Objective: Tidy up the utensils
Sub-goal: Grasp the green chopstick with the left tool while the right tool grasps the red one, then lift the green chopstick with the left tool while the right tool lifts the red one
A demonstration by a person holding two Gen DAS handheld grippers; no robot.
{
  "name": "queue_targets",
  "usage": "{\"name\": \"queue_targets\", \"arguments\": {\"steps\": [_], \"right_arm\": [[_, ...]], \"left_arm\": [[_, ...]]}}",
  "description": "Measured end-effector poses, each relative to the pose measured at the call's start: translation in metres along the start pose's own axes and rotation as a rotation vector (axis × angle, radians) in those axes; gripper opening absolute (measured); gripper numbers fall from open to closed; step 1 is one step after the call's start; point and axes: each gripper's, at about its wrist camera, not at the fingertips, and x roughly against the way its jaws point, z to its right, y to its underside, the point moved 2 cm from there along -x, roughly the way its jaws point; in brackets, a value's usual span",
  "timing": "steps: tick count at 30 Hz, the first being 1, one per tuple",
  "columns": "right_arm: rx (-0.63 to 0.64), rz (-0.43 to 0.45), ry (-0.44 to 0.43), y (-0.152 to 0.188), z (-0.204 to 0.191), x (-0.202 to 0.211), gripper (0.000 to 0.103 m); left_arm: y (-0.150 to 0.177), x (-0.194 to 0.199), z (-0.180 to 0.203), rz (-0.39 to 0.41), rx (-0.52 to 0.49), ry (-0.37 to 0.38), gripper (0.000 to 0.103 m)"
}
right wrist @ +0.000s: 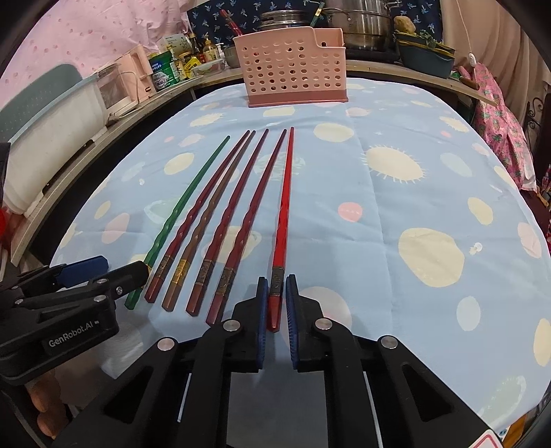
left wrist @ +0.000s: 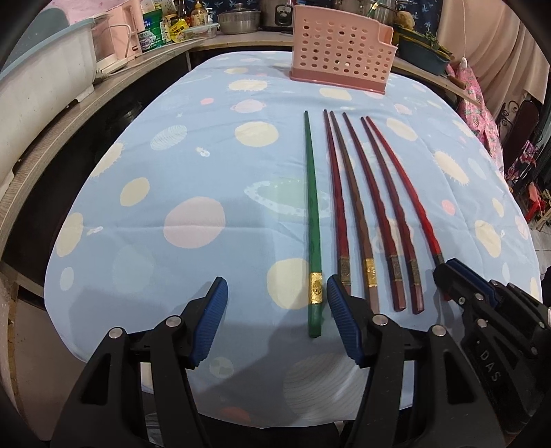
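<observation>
Only the right wrist view shows the right gripper (right wrist: 277,287) up close: its two blue pads are nearly together, one on each side of the thick end of the bright red chopstick (right wrist: 283,220). They look like they touch it, and the stick still lies flat on the cloth. From the left wrist view, that gripper (left wrist: 447,275) is just a black and blue shape over the red stick's (left wrist: 403,182) end, and you cannot see the pads squeeze.

The left wrist view shows the left gripper (left wrist: 277,293) wide open with nothing in it. Its right pad sits just beside the green chopstick (left wrist: 312,220), whose thick end lies between the two pads. The right wrist view shows this gripper (right wrist: 103,268) from the side, low by the green stick (right wrist: 179,210).

Count the chopsticks: six in all. One is green, one is bright red, and four are dark red or brown (left wrist: 361,200) between them. They lie side by side, thin tips pointing at the pink basket (left wrist: 339,48).

One pink basket (right wrist: 292,67) with round holes stands at the far edge of the blue spotted tablecloth (right wrist: 396,206). Behind it are metal pots (right wrist: 358,24), bottles and jars (right wrist: 172,69) on a shelf. Nothing lies between the chopsticks and the basket.
</observation>
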Motion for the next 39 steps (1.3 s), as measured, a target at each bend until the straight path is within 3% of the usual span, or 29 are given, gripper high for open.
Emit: {"name": "queue_targets", "arguments": {"steps": [8,18,21,30,39], "right_arm": [[0.000,0.000,-0.001,0.000,0.000,0.000,0.010],[-0.002,-0.001,-0.004,0.001,0.001,0.000,0.009],[-0.004,-0.002,-0.008,0.002,0.001,0.002,0.009],[-0.020,0.000,-0.020,0.003,0.003,0.007,0.008],[-0.045,0.034,-0.029,-0.008,0.009,0.027,0.008]], "left_arm": [[0.002,0.000,0.001,0.013,-0.013,-0.028,0.054],[0.002,0.003,0.004,0.013,-0.029,-0.003,0.017],[0.002,0.003,0.003,0.006,-0.023,0.016,0.011],[-0.001,0.007,0.000,-0.009,-0.001,0.048,0.009],[-0.014,0.032,-0.002,0.035,0.015,0.081,0.008]]}}
